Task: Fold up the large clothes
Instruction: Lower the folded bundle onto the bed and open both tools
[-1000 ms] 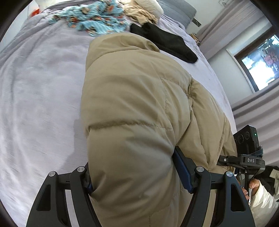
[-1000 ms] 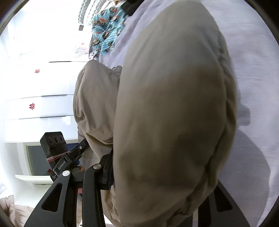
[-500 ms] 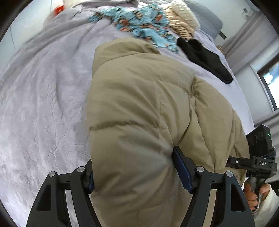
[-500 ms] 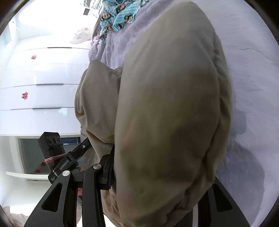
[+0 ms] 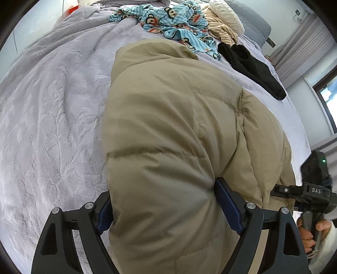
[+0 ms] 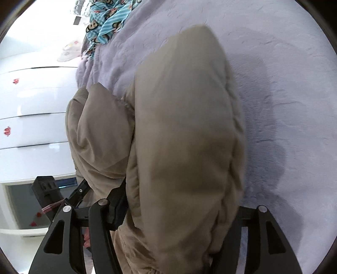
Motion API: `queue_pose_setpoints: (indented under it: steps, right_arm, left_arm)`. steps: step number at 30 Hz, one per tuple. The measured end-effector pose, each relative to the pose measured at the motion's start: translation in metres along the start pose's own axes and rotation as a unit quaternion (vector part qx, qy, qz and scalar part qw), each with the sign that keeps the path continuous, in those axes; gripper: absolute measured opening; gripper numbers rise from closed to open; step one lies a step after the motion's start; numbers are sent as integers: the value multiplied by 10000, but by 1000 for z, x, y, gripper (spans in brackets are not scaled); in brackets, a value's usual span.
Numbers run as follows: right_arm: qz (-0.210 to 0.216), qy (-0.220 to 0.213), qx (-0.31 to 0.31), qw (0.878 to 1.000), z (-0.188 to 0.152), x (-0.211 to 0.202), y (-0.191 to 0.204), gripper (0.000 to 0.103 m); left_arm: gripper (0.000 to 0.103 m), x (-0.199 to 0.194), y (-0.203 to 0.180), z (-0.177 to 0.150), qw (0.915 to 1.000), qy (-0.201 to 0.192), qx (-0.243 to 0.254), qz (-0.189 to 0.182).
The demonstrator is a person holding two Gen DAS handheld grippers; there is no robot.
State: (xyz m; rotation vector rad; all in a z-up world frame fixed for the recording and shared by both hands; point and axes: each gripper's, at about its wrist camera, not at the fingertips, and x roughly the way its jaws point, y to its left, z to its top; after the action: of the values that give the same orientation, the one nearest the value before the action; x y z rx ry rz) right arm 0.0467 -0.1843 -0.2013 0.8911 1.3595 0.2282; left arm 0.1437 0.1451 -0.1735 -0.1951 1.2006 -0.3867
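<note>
A puffy beige jacket (image 5: 168, 126) lies bunched on the grey bedspread (image 5: 52, 105). In the left wrist view it fills the gap of my left gripper (image 5: 162, 189), whose jaws are opening. The fabric still bulges against both blue pads (image 5: 228, 206). In the right wrist view a thick fold of the jacket (image 6: 185, 137) sits in my right gripper (image 6: 179, 196), whose jaws are also opening. Its left finger (image 6: 118, 206) touches the fabric, and the jacket hides its right pad.
At the far end of the bed lie a blue monkey-print garment (image 5: 174, 19), a cream striped one (image 5: 223, 27) and a black one (image 5: 252, 65). A hand (image 5: 309, 234) holds the other gripper's handle at the right. White drawers (image 6: 35, 105) stand beside the bed.
Both grippers came down toward the bed with the jacket, which now rests on the bedspread. Both pairs of jaws stand wider apart than before.
</note>
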Motion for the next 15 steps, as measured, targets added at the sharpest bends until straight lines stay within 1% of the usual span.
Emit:
queue_pose_setpoints:
  steps: [3,5,6,7,8,9,10,11,13,15]
  right_arm:
    - [-481,-204,-179,9985,-10,-24,8,64]
    - [-767,-403,-315,9957,-15,-42,14,64]
    - [-936,-537,-375,9935,-19,-54,19,64]
    - [-1072,-665,-405,9912,-27,-60,32,64]
    - [-1176,-793,-425,9890,-29,-70,36,64]
    - [-1241,-930,-465,9868,-34,-80,42,60]
    - [-1277,-1077,-550,9844,-40,-91,48,37]
    - [-1298,-1167,-665,9824,-45,-99,54,18]
    - [-1270,-1264,-844,9802,-48,-96,78,17]
    - [-1193,-1325,-1093,9779,-48,-88,101,17]
  left_arm:
    - [87,-2,-3,3,10000,0,-26,69]
    - [87,-10,-7,2,9997,-48,-39,245]
    - [86,-15,-8,2,9994,-105,-32,343]
    - [86,-25,-10,3,9985,-284,-10,470]
    - [83,-33,-11,4,9981,-402,-1,473]
    - [72,-41,-12,6,9977,-534,4,422]
    - [67,-50,-12,10,9972,-640,24,382]
    - [67,-55,-12,14,9967,-724,47,358]
    - [67,-60,-15,26,9958,-861,165,263]
    - [67,-55,-22,40,9954,-890,278,230]
